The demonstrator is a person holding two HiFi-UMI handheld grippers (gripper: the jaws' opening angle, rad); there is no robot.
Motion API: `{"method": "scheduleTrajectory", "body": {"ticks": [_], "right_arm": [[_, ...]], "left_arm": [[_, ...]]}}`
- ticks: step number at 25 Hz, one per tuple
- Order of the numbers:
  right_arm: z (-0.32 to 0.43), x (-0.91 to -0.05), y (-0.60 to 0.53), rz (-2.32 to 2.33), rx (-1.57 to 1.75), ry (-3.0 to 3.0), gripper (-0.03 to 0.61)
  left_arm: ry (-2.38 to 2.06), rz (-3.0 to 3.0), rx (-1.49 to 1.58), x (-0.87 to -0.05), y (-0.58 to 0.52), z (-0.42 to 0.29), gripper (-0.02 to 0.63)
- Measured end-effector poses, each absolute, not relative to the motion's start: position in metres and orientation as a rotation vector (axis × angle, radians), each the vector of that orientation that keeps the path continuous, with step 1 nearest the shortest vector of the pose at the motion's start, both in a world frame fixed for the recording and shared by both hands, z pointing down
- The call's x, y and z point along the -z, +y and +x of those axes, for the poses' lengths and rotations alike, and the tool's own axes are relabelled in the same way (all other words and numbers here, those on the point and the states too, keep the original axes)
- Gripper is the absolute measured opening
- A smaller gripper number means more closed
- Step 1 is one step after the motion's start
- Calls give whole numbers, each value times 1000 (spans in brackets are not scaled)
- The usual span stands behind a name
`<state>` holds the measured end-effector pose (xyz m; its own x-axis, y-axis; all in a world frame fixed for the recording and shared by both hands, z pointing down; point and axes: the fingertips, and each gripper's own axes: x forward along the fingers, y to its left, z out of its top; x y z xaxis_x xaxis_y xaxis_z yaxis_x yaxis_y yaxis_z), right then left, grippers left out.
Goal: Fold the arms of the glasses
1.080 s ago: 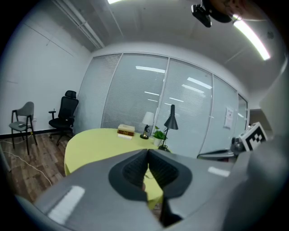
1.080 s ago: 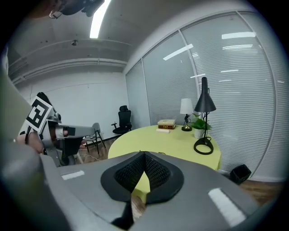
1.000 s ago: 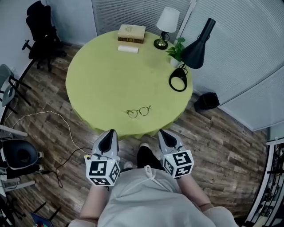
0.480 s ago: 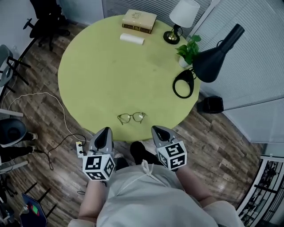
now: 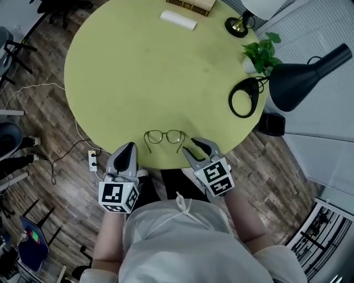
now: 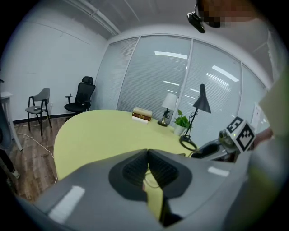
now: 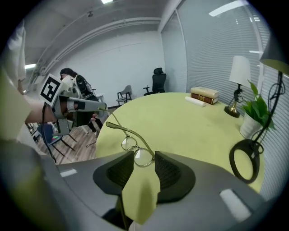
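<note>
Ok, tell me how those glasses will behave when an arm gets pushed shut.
The glasses look thin-wired and light, so they will probably slide on the flat table rather than resist. The arms stand open and slender; they likely flex easily. The lenses seem fragile.

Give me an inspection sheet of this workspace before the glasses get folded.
Surface: round yellow-green table.
Job's things: glasses near the front edge, arms unfolded.
Clutter: book, white roll, table lamp, plant, black desk lamp at the far side.
Grippers: left gripper shut, empty; right gripper jaws just opened, nothing between them, glasses just ahead.
Cables: white cable and power strip on the wood floor.
Surroundings: office chair, black box beside the table.
</note>
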<state>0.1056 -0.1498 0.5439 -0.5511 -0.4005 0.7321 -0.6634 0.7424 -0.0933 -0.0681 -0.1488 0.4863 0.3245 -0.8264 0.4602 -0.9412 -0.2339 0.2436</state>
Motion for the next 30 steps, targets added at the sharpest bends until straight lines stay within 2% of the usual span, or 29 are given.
{"method": "scheduleTrajectory", "body": {"ticks": [9,19,23,30], "right_arm": [[94,-569,-163,457,-34,-2143,152],[84,-569,-167,302,99,-2100,26],[86,-569,-168,266,151,-2090,25],[84,-566,-167,294,120,-2113,23]], "left_arm": [[-1570,2072,-361,-513,-156,-81,6],[-1527,2075,-398,-528,-163,-76,6],[-1521,2070,-399,-532,-168,-72,7],[-1427,1979,-182,-528,-183,-60,7]]}}
